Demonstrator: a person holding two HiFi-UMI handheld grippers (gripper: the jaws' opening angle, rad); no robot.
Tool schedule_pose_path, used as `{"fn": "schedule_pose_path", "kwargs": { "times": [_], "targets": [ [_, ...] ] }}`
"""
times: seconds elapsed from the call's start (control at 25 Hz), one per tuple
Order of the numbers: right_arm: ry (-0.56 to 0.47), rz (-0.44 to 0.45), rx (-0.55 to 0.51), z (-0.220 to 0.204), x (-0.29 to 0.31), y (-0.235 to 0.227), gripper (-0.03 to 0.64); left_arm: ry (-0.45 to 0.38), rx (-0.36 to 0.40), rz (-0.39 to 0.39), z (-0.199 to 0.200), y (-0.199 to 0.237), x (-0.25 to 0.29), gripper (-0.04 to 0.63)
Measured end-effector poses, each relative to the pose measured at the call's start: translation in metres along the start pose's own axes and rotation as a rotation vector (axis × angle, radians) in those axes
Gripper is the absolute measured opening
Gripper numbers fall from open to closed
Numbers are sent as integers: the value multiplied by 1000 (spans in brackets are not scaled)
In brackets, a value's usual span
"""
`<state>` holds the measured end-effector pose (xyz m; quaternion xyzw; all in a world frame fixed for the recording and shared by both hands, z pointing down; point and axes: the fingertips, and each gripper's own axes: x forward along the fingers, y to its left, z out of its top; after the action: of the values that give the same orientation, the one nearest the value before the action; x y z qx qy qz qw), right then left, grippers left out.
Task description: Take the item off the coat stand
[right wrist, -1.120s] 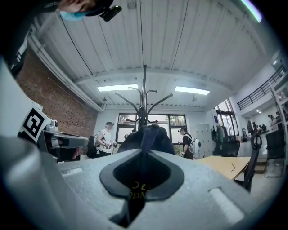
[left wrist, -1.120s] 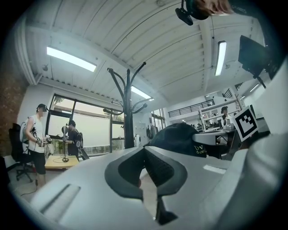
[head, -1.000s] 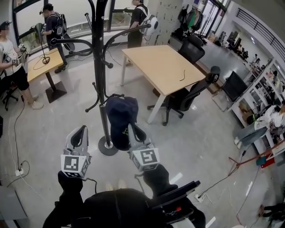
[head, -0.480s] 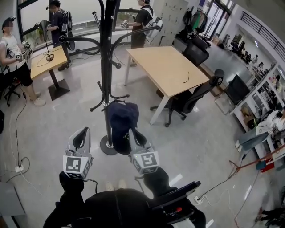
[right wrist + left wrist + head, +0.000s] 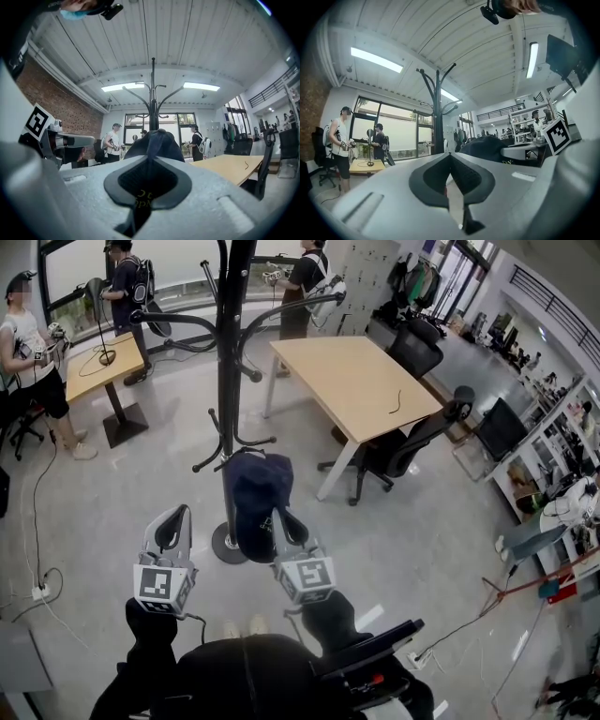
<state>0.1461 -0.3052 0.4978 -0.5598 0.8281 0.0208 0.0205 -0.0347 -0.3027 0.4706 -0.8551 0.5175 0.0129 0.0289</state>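
Left arm and right arm, both in black sleeves, stick out in front with the grippers level and side by side, a bit apart. Left gripper is empty, fingers pressed together. Right gripper sits slightly further forward, fingers pinched tight on the dark cap.

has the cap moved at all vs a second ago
Yes, slightly. The dark cap, clamped in the right gripper, has sunk a little: its lower edge reaches further down past the coat stand's base than before.
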Motion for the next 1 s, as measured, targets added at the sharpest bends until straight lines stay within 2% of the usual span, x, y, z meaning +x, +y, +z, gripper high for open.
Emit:
{"fn": "schedule_pose_path", "kwargs": {
  "times": [0.68, 1.0],
  "targets": [
    [20, -11, 13, -1, -3, 0, 13, 10, -34, 12, 2, 2, 2, 3],
    [3, -10, 7, 1, -9, -4, 12, 6, -17, 0, 0, -5, 3, 3]
  ]
}}
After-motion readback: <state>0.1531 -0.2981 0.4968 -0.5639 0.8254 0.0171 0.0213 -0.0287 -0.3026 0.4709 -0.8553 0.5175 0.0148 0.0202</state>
